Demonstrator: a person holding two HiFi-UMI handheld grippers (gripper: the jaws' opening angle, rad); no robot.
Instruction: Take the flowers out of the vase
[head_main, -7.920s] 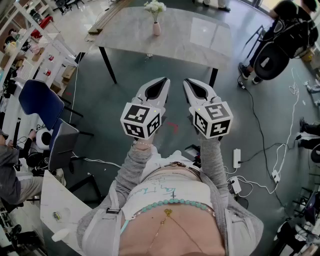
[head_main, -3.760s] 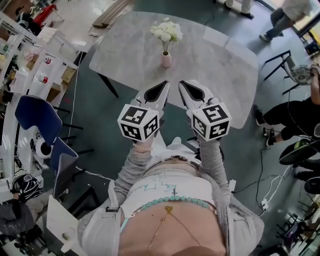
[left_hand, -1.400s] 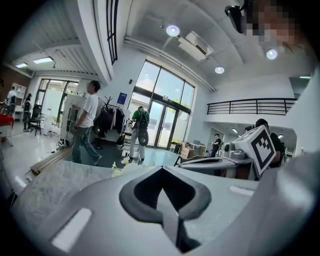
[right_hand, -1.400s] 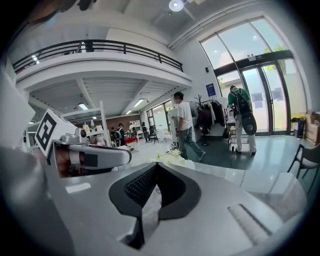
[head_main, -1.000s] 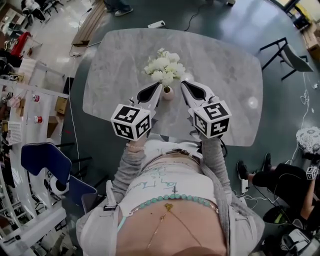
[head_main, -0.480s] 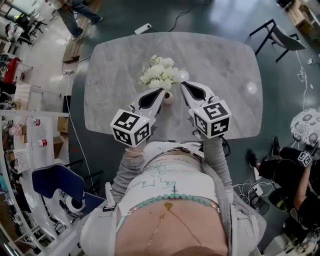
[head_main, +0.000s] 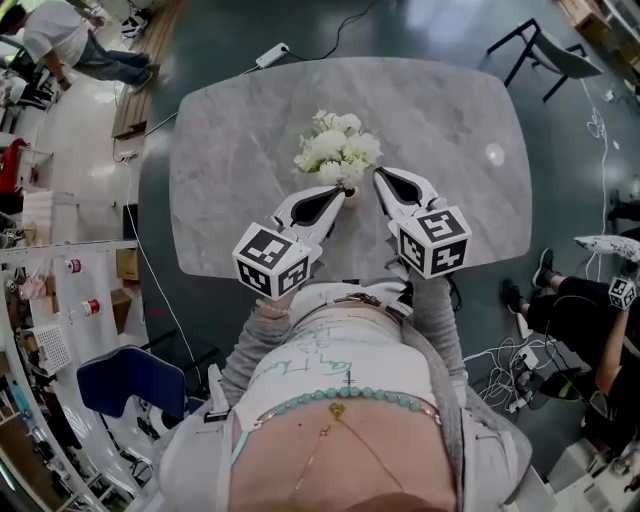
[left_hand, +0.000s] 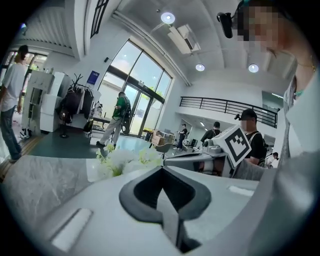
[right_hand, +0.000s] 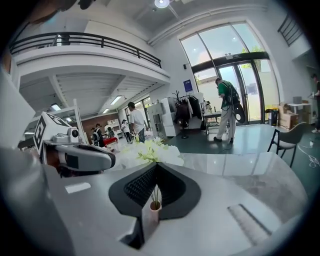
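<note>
The left gripper (head_main: 338, 193) and right gripper (head_main: 381, 174) reached forward side by side, each with its jaws pressed together on nothing (elbows tucked near the body). Between their tips stood the small pink vase (right_hand: 154, 210), still holding the bunch of white flowers (head_main: 338, 150), on the grey marbled table (head_main: 225, 150).

- Left gripper (head_main: 343, 190) is held out in front of the torso, its nose pointing between 1 and 2 o'clock in the head view; the jaws are closed, tips touching, nothing pinched between them.
- Right gripper (head_main: 379, 173) is level with it at 3 o'clock, well apart at the back; it points to about 11 o'clock, so the two noses converge; its jaws meet at the tips too.
- Left marker cube (head_main: 270, 262) sits nearest the body; right marker cube (head_main: 435, 240) likewise.
- Left forearm (head_main: 253, 340) and right forearm (head_main: 436, 325), both in grey sleeves, reach forward from the sides of the waist.
</note>
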